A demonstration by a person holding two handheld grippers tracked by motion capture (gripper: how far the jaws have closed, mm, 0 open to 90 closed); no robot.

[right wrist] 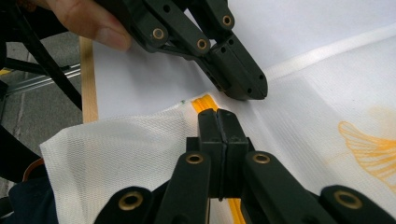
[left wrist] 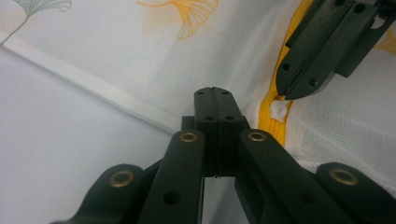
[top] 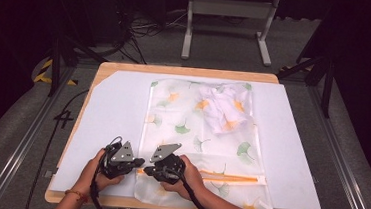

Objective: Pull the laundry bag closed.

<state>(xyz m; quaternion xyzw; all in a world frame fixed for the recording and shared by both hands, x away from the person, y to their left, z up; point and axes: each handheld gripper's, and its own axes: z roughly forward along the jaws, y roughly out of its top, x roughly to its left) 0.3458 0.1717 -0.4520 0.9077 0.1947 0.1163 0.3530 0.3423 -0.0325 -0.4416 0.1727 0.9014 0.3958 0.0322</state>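
At lower centre, your right claw (top: 144, 171) pinches the zipper (top: 228, 177) pull; its track runs right; left claw (top: 136, 162) shut beside it.

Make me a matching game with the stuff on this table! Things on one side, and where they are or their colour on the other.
Things:
1. zipper
2. crumpled cloth
3. left gripper
4. foam board

Descriptions:
A. white, lying under the mesh bag
B. orange
C. inside the bag, at its far end
D. jaws closed at the bag's near left edge

Pairs: 1-B, 2-C, 3-D, 4-A
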